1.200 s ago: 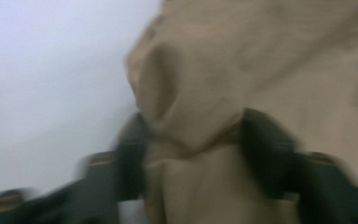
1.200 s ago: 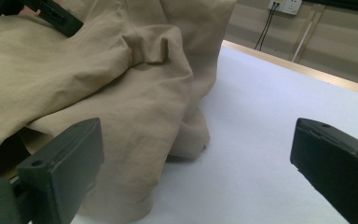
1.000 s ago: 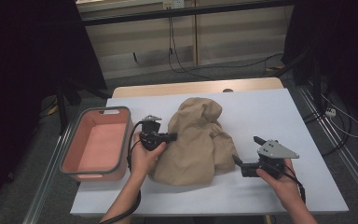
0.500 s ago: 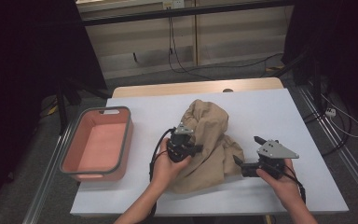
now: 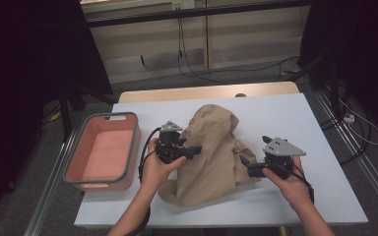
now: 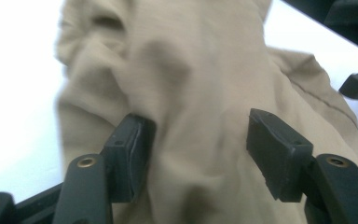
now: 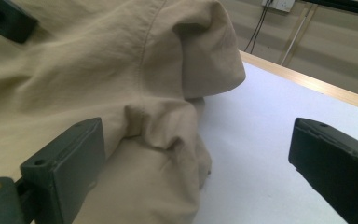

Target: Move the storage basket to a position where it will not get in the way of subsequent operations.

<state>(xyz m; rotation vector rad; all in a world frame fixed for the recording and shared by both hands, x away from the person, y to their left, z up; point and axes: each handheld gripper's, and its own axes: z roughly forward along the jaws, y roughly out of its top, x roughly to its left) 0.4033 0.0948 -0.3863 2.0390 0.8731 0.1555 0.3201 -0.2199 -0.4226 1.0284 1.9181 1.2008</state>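
Observation:
A crumpled tan cloth (image 5: 216, 147) lies heaped in the middle of the white table (image 5: 300, 113). My left gripper (image 5: 196, 150) is at the heap's left side, pointing right into it. In the left gripper view the left gripper (image 6: 200, 140) has just been opening. Its jaws stand apart with tan cloth (image 6: 205, 70) bulging between them, and the pads do not pinch it. My right gripper (image 5: 248, 166) rests at the heap's right edge. In its own view the right gripper (image 7: 200, 163) is wide open, with a fold of the cloth (image 7: 158, 135) beside its left pad.
A pink bin (image 5: 101, 152) with a grey rim stands at the table's left edge, with nothing in it. Bare white table lies right of and behind the cloth. Cables run over the floor beyond the table's far wooden edge (image 5: 206, 92).
The left gripper swept right with the cloth's left side, folding it onto the heap. It then drew back slightly and opened, letting go. The right gripper has not moved.

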